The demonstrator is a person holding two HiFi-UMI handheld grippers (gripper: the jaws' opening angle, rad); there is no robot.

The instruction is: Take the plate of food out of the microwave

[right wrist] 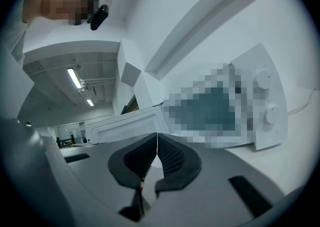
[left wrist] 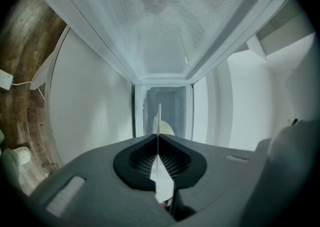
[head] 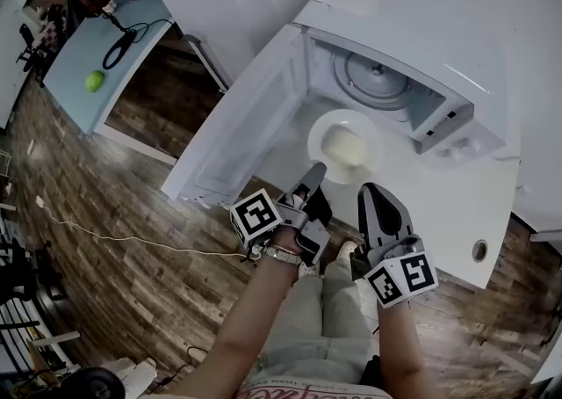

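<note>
The white plate (head: 344, 144) with a pale yellow heap of food rests low over the white counter (head: 439, 204), just outside the open microwave (head: 413, 54). The glass turntable (head: 378, 81) inside is bare. My left gripper (head: 316, 170) is shut on the plate's near rim. In the left gripper view the plate (left wrist: 159, 116) shows edge-on as a thin white line pinched between the pads of that gripper (left wrist: 158, 137), with the food behind it. My right gripper (head: 364, 188) hovers beside the plate at its right, shut and empty (right wrist: 157, 142).
The microwave door (head: 237, 134) hangs open to the left, and its mesh window (left wrist: 170, 21) fills the top of the left gripper view. The control knobs (right wrist: 265, 96) are at the right. A blue-green table (head: 79, 63) with a green fruit stands far left over wood floor.
</note>
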